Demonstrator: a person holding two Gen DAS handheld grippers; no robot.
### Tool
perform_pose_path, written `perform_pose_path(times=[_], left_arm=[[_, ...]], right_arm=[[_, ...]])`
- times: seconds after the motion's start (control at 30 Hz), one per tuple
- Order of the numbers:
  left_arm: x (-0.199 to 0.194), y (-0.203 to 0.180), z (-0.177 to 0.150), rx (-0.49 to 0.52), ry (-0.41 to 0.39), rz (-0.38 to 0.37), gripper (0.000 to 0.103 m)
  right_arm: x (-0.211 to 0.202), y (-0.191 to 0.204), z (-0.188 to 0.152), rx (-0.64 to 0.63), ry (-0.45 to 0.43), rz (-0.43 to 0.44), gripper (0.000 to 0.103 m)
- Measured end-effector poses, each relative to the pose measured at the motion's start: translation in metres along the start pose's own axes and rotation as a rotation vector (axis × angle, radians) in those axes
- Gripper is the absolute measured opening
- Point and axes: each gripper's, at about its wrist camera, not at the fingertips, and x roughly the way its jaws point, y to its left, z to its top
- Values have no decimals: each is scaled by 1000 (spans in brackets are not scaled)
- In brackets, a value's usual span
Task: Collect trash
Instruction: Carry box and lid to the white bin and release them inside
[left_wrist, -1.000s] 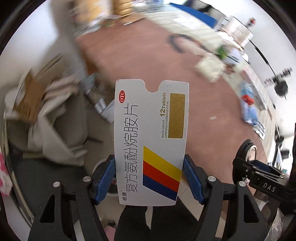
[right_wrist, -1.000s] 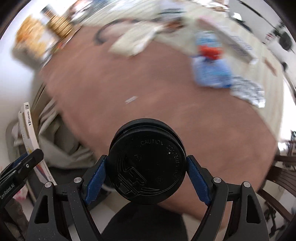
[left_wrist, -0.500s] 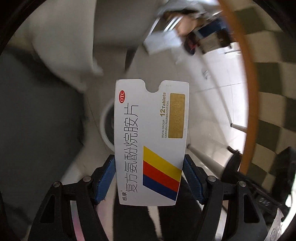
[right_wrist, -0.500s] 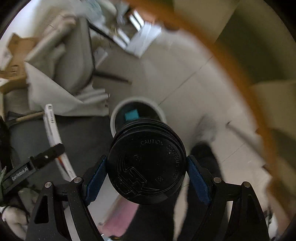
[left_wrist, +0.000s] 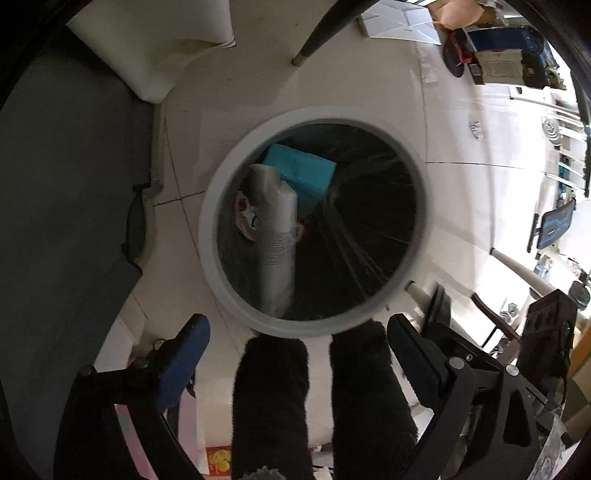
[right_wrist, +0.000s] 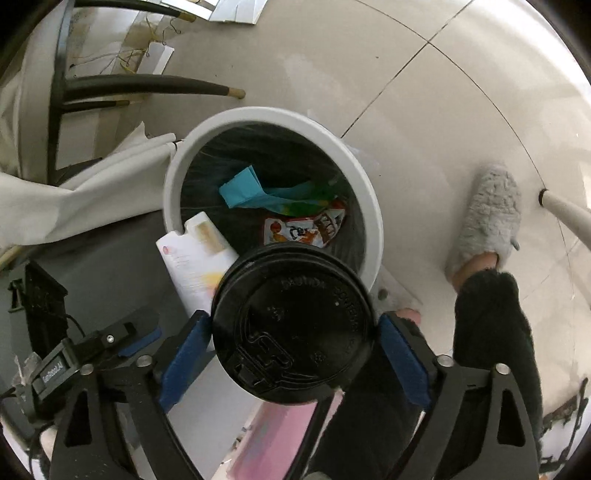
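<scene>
Above the white bin (right_wrist: 369, 206), my left gripper (left_wrist: 295, 332) is opening wide, empty. My right gripper (right_wrist: 291, 332) is opening around the black lid (right_wrist: 291, 325); the white box (right_wrist: 195, 258) tips over the bin's rim.

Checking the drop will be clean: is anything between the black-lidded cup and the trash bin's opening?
No lid or cover: the trash bin mouth is open below the black-lidded cup. Only the white medicine box sits at its left rim.

Both tongs, left (left_wrist: 295, 328) and right (right_wrist: 291, 325), are black frames with blue pads and silver screws; fuzzy black trouser legs (left_wrist: 269, 398), grey fluffy slipper (right_wrist: 487, 218).
</scene>
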Motion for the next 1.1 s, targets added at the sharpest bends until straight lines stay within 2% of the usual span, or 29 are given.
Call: perform_pose_path(times=[0.17,0.37,0.5,0.73,0.87,1.1], left_arm=[[-9,3,-3,30,-72,102,98],[-33,-8,-15,112,-208,316,98],[-47,-14,-26,139,-240,381,98],[-76,-27,-47,153,-268,411,98],[-98,-37,-63,150,-285,400,98],[-157,-54,-100,156,-316,384,98]], right_arm=[[5,4,2,-72,-52,-136,100],[-4,20,-2,-160,-123,-310,100],[-19,30,-8,-181,-166,-356,100],[-52,49,-25,-223,-214,-382,100],[-76,56,-38,-234,-237,-384,100],[-135,73,-69,-249,-258,-374,100]])
